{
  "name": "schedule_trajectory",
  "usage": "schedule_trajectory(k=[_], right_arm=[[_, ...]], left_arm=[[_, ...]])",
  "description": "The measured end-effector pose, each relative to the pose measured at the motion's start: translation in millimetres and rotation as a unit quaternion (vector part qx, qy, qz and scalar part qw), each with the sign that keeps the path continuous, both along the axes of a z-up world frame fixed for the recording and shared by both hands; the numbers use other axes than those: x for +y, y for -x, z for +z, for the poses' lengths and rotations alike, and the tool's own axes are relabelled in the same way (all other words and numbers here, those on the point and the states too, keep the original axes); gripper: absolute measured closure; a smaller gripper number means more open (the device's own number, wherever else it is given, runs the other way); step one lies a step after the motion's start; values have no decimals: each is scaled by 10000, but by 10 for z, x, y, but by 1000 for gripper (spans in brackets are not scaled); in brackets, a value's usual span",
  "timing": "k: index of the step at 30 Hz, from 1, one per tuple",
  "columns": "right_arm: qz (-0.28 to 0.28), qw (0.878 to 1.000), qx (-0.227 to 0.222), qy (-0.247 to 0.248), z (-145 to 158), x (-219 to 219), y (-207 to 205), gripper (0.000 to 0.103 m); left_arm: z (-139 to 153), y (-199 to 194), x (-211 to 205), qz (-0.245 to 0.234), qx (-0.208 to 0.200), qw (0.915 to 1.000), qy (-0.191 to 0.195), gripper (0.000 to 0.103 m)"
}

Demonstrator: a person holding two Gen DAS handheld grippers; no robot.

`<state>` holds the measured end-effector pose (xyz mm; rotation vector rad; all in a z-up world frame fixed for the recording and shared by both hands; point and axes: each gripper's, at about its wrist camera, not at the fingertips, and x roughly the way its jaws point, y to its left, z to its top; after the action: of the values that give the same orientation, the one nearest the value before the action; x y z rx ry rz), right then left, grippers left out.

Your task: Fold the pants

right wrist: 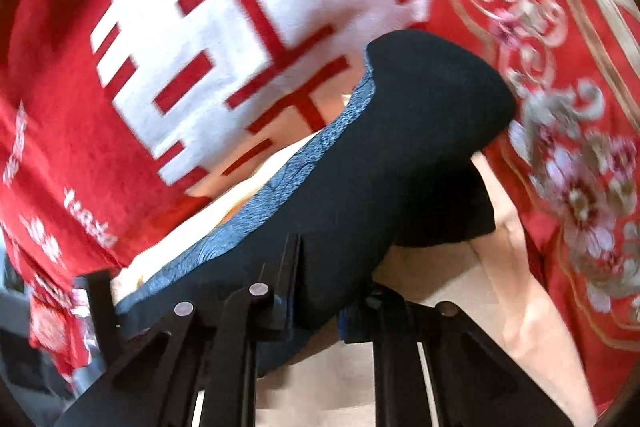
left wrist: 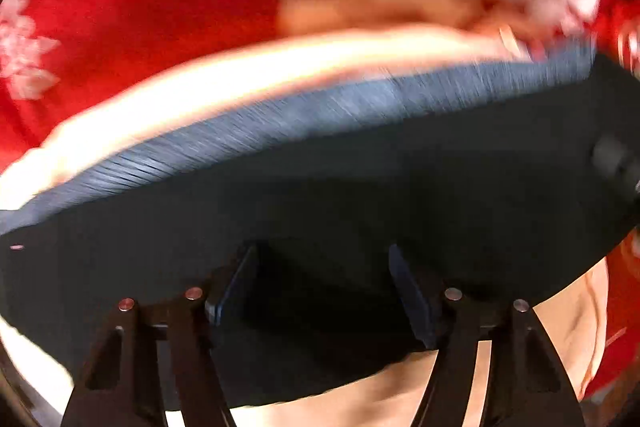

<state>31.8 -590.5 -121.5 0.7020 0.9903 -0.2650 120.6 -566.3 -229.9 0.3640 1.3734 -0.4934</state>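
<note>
The pants are dark navy with a lighter blue ribbed waistband. In the left wrist view they fill the middle of the frame, blurred by motion. My left gripper has its fingers apart, with dark fabric lying between them; whether it grips is unclear. In the right wrist view the pants drape up and away from my right gripper, whose fingers are closed on the dark fabric near the waistband.
A red cloth with white patterns and floral gold trim covers the surface. A peach-coloured garment lies under the pants and also shows in the right wrist view.
</note>
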Motion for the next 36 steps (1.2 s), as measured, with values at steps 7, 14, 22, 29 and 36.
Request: schedule_trajectory(k=[7,14,22,29,36], right_arm=[[289,9980,-7,571,212,271,-108,88],[1056,9822,45,1553,567,972,-281,88],[2117,9447,381,2473,494,2376,-654,88],[3068,8834,1436,3238,-510,3618,-849,86],[3345,8517,1450,3765,-508,4058,-637,55]], left_arm=[[73,-51,92,-191,-127,9994,247,33],[352,-247,772,155,129,9988,447,33],[671,-379,2168,554,-175,9979,279,17],[628,-631,3339,1378,-301,9899,-151,17],[525,-601,3736,1559,-132,9873,-294,17]])
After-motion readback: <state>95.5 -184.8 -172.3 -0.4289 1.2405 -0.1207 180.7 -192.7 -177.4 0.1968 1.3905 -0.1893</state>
